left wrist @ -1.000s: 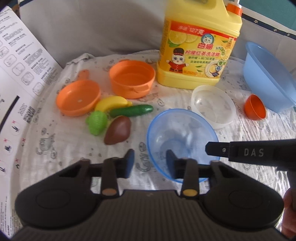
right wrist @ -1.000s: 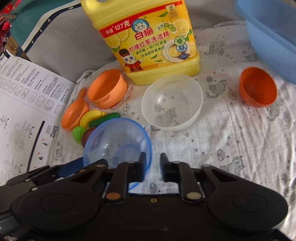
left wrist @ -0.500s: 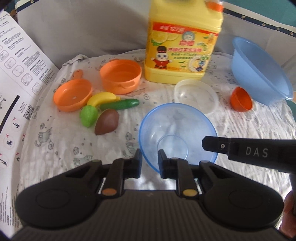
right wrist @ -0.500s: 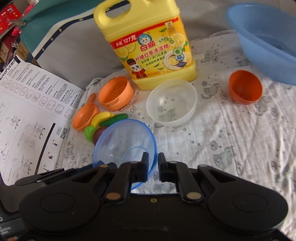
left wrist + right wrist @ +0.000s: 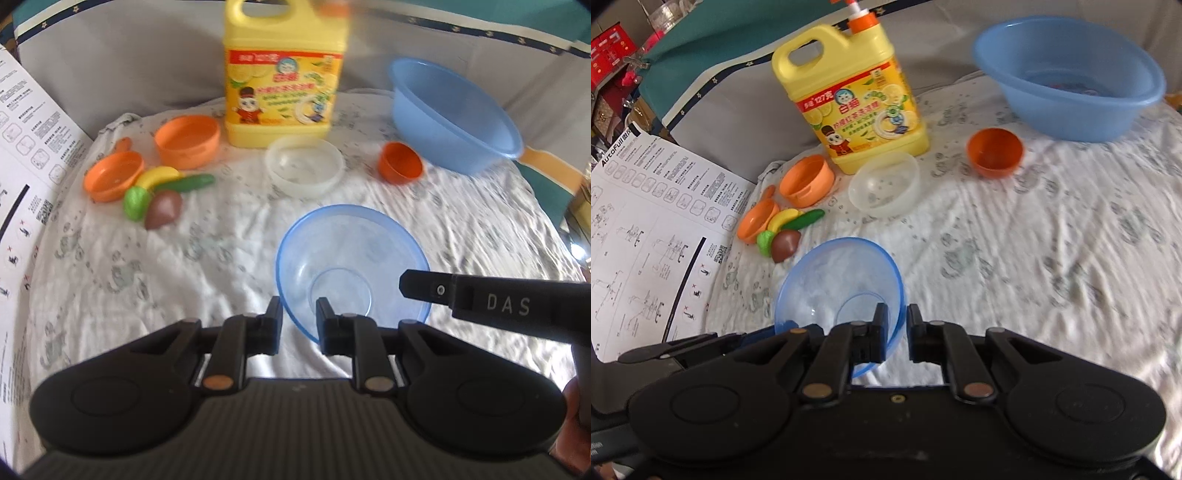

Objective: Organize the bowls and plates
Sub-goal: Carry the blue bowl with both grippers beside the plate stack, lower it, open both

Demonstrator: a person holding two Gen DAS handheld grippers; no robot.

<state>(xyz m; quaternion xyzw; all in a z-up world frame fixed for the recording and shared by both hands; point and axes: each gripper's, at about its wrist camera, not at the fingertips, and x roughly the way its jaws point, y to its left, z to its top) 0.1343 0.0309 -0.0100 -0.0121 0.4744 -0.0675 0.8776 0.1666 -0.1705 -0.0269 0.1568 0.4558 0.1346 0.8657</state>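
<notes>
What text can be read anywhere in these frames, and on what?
"DAS": right hand-held gripper.
"127克": yellow detergent jug; its other label print is too blurred to read.
"AutoFull": instruction sheet; its fine print and QR code are too small.

A yellow detergent jug with an orange pump cap stands upright near the far edge of a white patterned cloth spread over the bed. Toy food lies in a cluster toward the cloth's left edge: a banana, a cucumber, a green fruit and a brown one. A printed instruction sheet overlaps the left edge.
</notes>
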